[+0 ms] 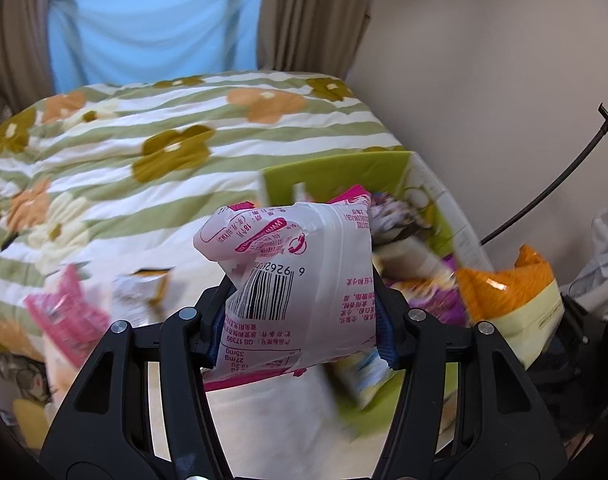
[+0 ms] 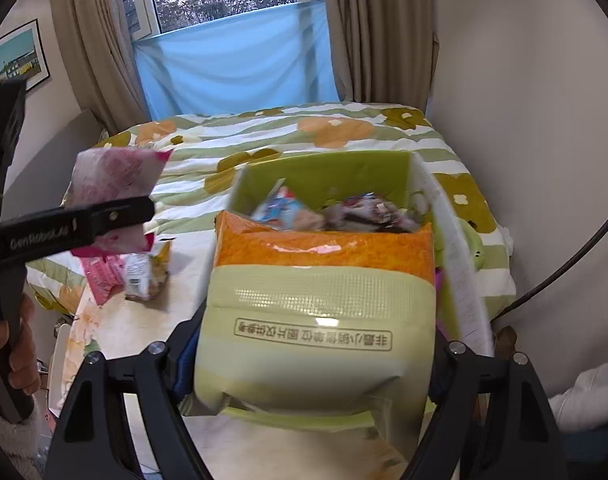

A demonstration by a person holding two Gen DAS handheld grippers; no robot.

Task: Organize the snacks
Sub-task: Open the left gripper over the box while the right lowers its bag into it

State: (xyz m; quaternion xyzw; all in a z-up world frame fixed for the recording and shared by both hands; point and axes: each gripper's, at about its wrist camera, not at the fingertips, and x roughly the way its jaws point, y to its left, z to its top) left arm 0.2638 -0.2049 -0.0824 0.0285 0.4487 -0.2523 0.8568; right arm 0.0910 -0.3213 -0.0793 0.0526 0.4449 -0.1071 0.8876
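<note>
Left wrist view first: at the far left of the bed (image 1: pixel 104 168), with its green-striped, flower-printed quilt, you see a pink snack packet (image 1: pixel 70 314) lying flat, and just beside it a small white and gold packet (image 1: pixel 138 294), both blurred. At the centre your left tool (image 1: pixel 302 320) is clenched on a white and pink snack bag (image 1: pixel 300 276), its barcode side turned to the camera, held up in the air above the bed. Behind and to the right of that bag stands the green box (image 1: pixel 336 176), open at the top and already holding several wrappers whose print is too smeared to read. At the right edge of this view, the orange and pale-yellow bag (image 1: pixel 508 304) hangs near the box.

Right wrist view: on the left your left hand (image 2: pixel 22 352) grips the handle of the left tool (image 2: pixel 116 216), and the white and pink snack bag (image 2: pixel 114 178) sticks out above and below its fingers. Lower down, the pink snack packet (image 2: pixel 100 276) and the white and gold packet (image 2: pixel 144 276) lie touching on the bed (image 2: pixel 344 128). At the centre your right tool (image 2: pixel 312 368) is grasping the orange and pale-yellow bag (image 2: pixel 324 292), held upright just in front of the green box (image 2: pixel 328 176).
</note>
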